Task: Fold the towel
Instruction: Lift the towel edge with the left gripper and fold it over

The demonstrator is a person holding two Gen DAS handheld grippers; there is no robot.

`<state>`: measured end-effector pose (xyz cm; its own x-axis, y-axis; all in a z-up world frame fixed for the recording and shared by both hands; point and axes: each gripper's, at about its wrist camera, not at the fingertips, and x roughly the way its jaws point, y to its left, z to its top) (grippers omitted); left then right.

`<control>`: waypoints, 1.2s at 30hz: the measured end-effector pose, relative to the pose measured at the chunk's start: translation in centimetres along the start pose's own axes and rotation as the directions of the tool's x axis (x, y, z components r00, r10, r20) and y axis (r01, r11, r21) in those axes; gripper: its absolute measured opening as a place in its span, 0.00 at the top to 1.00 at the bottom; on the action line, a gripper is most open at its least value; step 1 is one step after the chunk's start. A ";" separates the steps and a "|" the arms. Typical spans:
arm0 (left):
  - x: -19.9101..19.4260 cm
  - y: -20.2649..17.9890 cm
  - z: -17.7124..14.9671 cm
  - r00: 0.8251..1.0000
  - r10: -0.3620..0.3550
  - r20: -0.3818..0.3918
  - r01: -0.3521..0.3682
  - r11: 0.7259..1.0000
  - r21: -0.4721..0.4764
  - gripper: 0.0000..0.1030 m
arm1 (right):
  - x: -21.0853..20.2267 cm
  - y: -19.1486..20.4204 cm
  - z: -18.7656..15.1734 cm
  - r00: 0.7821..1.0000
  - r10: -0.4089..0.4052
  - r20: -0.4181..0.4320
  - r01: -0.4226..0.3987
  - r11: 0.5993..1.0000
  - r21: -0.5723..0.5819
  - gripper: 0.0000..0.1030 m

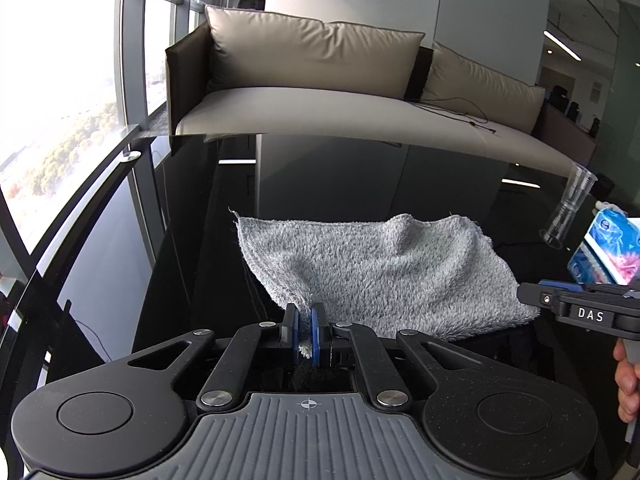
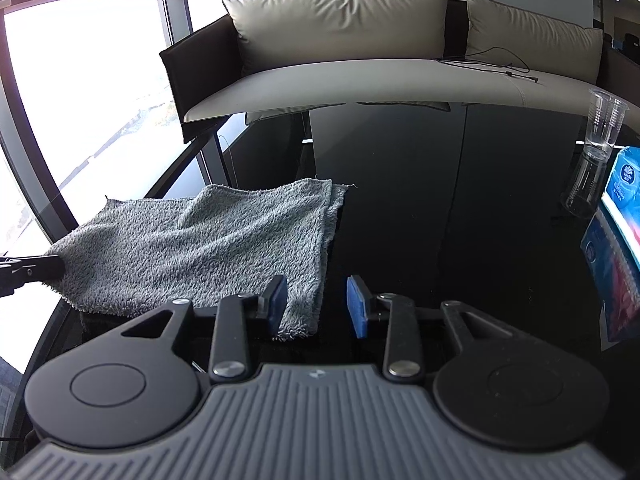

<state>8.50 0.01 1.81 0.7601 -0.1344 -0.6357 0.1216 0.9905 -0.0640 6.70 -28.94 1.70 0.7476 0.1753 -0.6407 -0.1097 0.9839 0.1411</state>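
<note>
Left gripper (image 1: 305, 330) clamps the towel (image 1: 380, 272) corner; right gripper (image 2: 318, 306) jaws apart. Lone pull risks skewing the fold.

The towel (image 2: 208, 248) is spread on the counter (image 2: 440, 200) at frame left; stacked cups (image 2: 596, 152) and a tissue pack (image 2: 616, 240) are set at right, a sofa (image 2: 360, 48) behind.

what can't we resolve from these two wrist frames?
- Towel corner inside the left gripper: left wrist view, hidden by the fingers.
- Right gripper height over the towel's near corner: right wrist view can't settle it.
- Tissue pack: cut off by the right edge in both views, print unreadable.
- Plastic cups: count unclear.
</note>
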 end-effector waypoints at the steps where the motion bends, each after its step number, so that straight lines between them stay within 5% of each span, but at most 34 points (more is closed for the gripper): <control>1: 0.1 -0.3 0.2 1.000 -0.005 0.004 0.005 1.000 0.003 0.95 | 0.0 0.0 0.0 1.000 -0.002 0.000 0.002 1.000 0.001 0.66; 21: 0.7 -2.2 1.4 0.998 -0.057 0.008 0.056 0.998 0.042 0.95 | 0.1 -0.9 0.5 1.000 -0.002 -0.004 0.002 1.000 0.018 0.66; 36: 1.4 -6.3 3.2 0.983 -0.170 0.068 0.162 0.981 0.109 0.95 | 0.4 -1.6 0.4 0.999 -0.010 -0.032 0.012 0.998 0.058 0.66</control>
<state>10.84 -6.46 3.78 0.7699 -0.3027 -0.5619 0.3122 0.9465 -0.0821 7.49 -30.47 1.51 0.7271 0.1662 -0.6661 -0.0627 0.9823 0.1766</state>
